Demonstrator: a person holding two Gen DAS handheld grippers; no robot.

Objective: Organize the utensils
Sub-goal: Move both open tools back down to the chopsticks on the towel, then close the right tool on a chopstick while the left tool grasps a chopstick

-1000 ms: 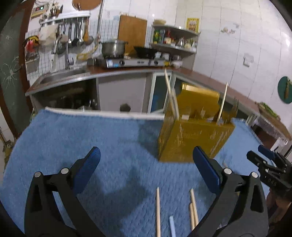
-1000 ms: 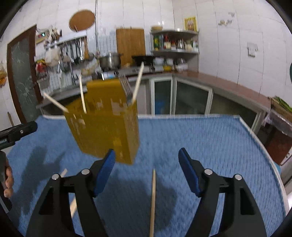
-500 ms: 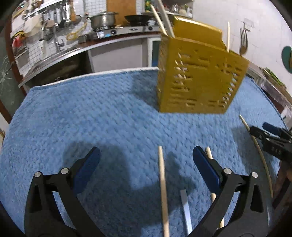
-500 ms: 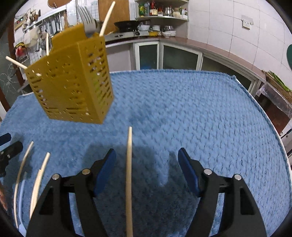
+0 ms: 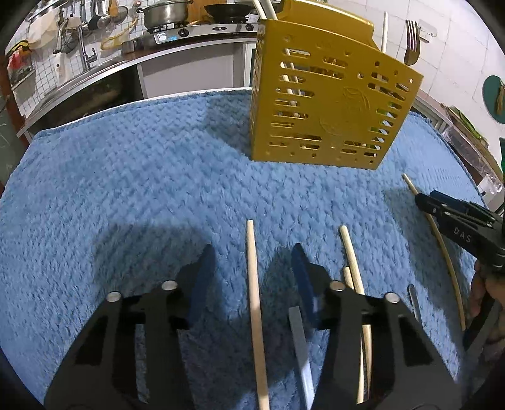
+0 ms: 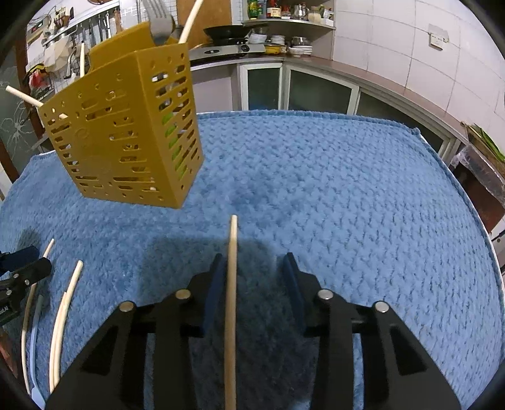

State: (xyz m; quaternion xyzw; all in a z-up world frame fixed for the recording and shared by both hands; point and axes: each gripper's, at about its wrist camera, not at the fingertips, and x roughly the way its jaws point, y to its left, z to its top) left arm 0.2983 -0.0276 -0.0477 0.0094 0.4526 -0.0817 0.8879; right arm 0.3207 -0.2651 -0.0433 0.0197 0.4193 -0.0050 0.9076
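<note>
Lower grippers (image 5: 249, 277), pale straight chopstick (image 5: 254, 284)

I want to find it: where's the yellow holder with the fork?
The yellow holder stands on the blue towel, far left in the right wrist view, beyond the loose chopsticks.

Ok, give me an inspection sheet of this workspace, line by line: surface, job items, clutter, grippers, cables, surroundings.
Surface: blue towel covering the table.
Job's things: yellow utensil holder upright, holding a fork and chopsticks; loose chopsticks lie on the towel.
Clutter: nothing seen.
Grippers: left gripper closing around one chopstick, pads not yet touching; right gripper closing around another chopstick.
Cables: nothing seen.
Surroundings: kitchen counter with a pot on a stove.
</note>
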